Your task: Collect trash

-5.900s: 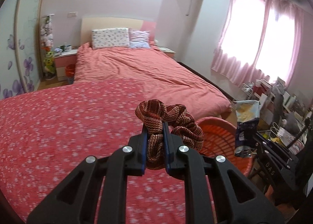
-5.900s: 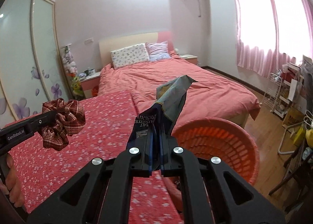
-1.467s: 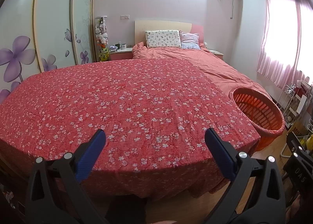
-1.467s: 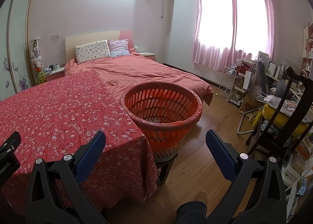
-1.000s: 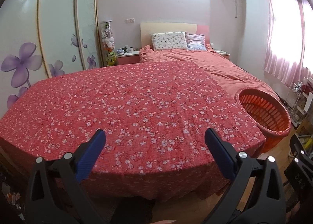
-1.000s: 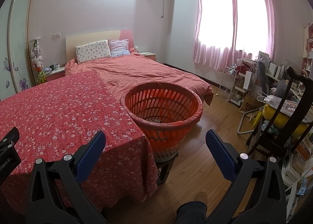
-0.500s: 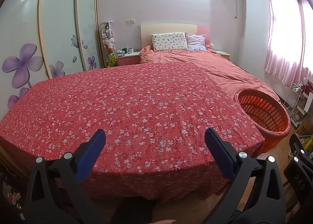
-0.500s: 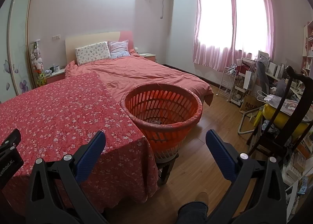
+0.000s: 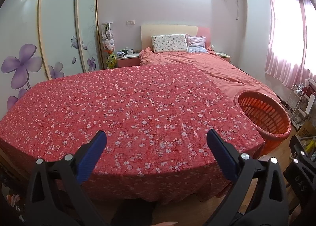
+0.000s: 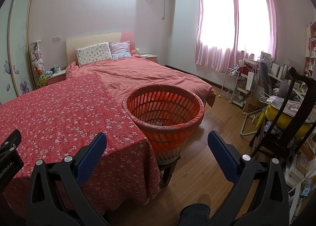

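Note:
An orange slotted basket [image 10: 164,107] stands on a low stool at the right corner of a table covered with a red flowered cloth [image 10: 59,111]. It also shows in the left wrist view [image 9: 264,115]. A dark item lies at its bottom, hard to make out. My left gripper [image 9: 156,137] is wide open and empty, held back from the cloth's [image 9: 128,107] near edge. My right gripper [image 10: 157,137] is wide open and empty, in front of the basket.
A bed with a pink duvet [image 10: 142,74] lies behind the table. A dark wooden chair [image 10: 292,119], a wire cart [image 10: 233,84] and cluttered shelves stand at the right. Wardrobe doors with purple flowers [image 9: 23,64] line the left wall. A foot [image 10: 203,200] is on the wood floor.
Both grippers were shut on a scrunchie and a snack bag seconds ago and are now open and empty. Over the last second both views have barely shifted.

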A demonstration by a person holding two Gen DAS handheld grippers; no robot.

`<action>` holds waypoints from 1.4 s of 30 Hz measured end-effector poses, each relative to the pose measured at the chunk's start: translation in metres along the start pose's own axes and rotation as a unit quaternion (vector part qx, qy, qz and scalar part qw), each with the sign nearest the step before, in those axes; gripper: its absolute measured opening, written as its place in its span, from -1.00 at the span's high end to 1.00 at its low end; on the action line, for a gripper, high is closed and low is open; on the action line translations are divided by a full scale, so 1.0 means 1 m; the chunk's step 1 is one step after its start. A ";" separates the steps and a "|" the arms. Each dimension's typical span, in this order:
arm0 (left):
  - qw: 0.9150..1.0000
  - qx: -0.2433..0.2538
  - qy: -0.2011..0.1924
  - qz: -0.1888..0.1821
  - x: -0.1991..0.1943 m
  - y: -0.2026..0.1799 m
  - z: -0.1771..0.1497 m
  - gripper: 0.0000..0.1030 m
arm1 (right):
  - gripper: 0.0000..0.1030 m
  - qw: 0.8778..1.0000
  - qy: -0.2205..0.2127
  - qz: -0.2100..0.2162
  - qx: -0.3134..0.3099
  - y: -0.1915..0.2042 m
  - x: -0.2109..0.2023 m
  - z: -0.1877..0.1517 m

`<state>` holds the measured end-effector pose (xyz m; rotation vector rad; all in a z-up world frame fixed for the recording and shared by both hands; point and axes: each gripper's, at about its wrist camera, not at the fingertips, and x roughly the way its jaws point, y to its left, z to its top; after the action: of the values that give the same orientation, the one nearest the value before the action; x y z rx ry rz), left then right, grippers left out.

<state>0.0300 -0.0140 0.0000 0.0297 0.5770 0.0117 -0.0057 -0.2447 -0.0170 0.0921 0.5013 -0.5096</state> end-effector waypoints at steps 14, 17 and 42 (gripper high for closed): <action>1.000 0.000 0.001 -0.001 -0.001 -0.002 0.000 -0.92 | -0.96 1.000 0.000 0.000 0.000 0.000 0.000 0.000; 1.000 0.000 0.000 -0.001 -0.001 -0.002 0.000 -0.92 | -0.96 1.000 0.000 0.001 0.000 0.000 0.000 0.000; 1.000 0.000 0.003 -0.003 -0.001 -0.003 -0.001 -0.92 | -0.96 1.000 0.000 0.001 0.000 -0.001 0.000 -0.001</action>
<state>0.0285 -0.0169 -0.0003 0.0278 0.5835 0.0068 -0.0065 -0.2449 -0.0177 0.0931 0.5012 -0.5085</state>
